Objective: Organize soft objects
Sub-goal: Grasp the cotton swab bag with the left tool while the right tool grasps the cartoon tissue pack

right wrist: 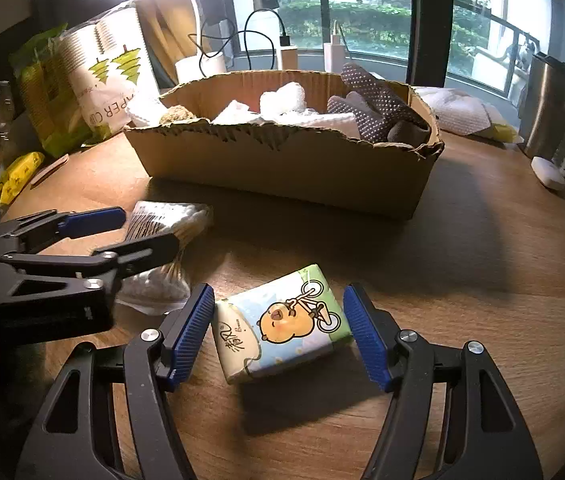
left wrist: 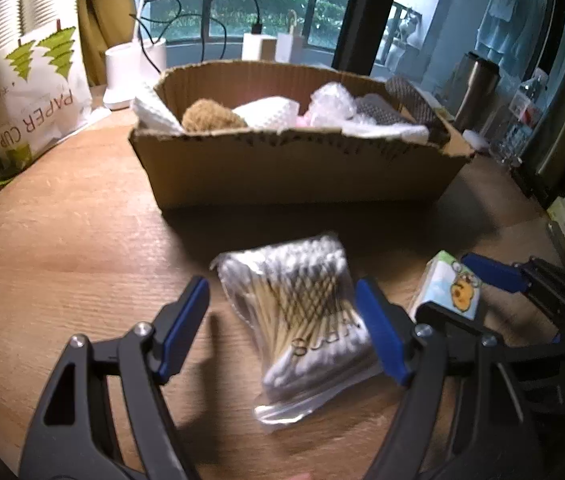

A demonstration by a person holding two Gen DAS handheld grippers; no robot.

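Your left gripper hangs over the wooden worktop, its blue-padded fingers spread on either side of a clear bag of cotton swabs, with a gap at the left pad. Just right lies a tissue pack, the right gripper at it. Behind stands a cardboard box of soft things, with a paper cup bag to its left.
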